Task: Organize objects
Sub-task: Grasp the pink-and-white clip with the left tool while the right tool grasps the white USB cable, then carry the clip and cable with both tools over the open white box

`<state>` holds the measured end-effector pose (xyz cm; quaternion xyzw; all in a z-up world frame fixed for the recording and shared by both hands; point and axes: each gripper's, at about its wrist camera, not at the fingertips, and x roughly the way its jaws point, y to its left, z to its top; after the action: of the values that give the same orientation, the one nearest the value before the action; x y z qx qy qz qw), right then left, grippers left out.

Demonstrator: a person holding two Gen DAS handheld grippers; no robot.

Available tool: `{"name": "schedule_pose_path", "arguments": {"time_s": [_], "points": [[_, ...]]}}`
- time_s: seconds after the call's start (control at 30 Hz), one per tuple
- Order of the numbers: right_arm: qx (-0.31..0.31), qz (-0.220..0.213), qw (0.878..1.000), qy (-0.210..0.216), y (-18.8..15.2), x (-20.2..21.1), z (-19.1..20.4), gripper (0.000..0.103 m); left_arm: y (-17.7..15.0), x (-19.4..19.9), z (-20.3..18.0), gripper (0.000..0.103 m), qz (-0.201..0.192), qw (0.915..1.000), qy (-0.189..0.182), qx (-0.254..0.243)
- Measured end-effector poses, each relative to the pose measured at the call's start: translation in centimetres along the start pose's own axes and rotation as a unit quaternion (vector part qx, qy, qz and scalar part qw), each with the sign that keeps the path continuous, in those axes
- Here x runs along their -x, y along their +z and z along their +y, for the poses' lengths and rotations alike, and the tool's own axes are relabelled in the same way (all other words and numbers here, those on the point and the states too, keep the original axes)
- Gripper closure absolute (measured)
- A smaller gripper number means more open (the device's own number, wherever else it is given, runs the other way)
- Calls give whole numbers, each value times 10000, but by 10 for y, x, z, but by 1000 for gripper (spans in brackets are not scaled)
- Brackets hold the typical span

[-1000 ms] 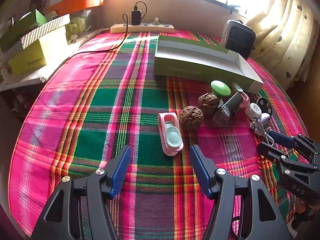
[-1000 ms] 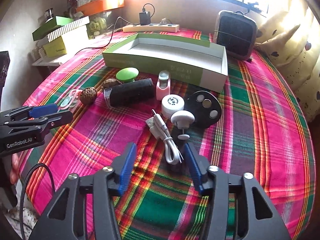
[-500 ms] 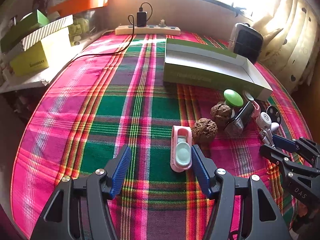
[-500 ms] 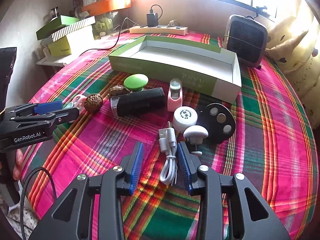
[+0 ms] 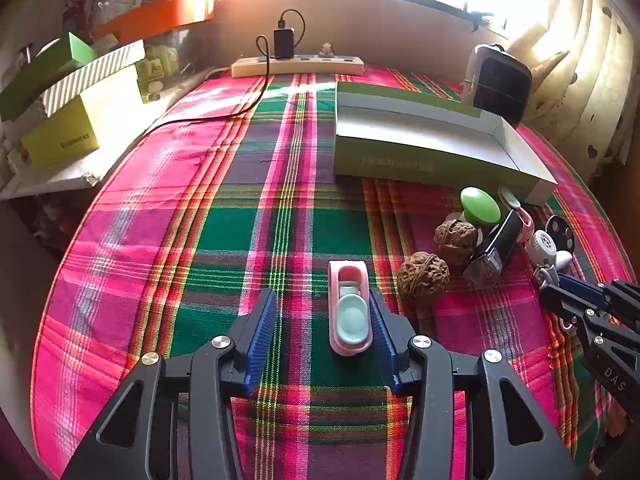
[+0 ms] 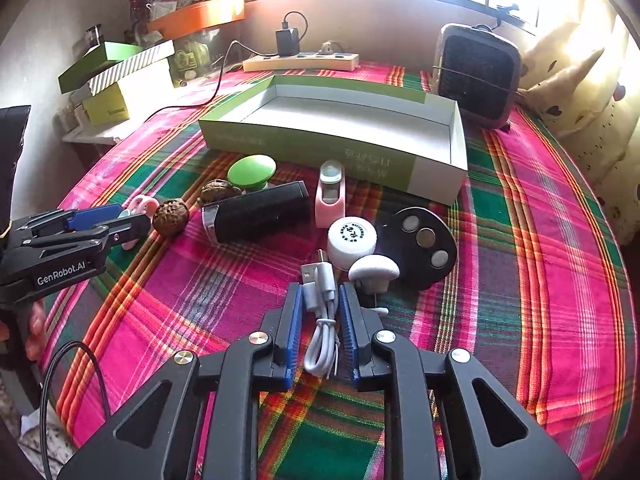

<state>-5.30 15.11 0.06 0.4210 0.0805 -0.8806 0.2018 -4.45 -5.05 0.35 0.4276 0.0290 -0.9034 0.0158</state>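
The right gripper [image 6: 320, 320] has narrowed around the white cable [image 6: 322, 316] near the table's front edge, seemingly pinching it. The left gripper [image 5: 322, 332], still spread, has advanced to straddle the pink clip [image 5: 348, 312]. Both pickups look imminent; the box [image 6: 436, 180] waits empty.

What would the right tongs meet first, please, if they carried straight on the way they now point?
Probably the white round-capped plug or the white round container just beyond the white USB cable already between the right tongs; depth is uncertain.
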Motion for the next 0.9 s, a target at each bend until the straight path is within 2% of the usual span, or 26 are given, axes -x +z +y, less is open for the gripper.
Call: {"name": "schedule_pose_path", "arguments": {"time_s": [0.07, 0.2, 0.33, 0.9], "points": [[21, 0, 10000, -27, 0, 0, 1, 83, 1, 0, 1, 65, 0, 10000, 14, 4], [-17, -3, 10000, -11, 0, 1, -1, 84, 3, -1, 3, 80, 11, 10000, 7, -1], [-18, -3, 10000, -17, -1, 1, 1, 84, 4, -1, 4, 86, 17, 10000, 8, -14], [-157, 0, 9998, 116, 0, 4, -2, 84, 17, 9, -2, 87, -74, 9997, -135, -189]]}}
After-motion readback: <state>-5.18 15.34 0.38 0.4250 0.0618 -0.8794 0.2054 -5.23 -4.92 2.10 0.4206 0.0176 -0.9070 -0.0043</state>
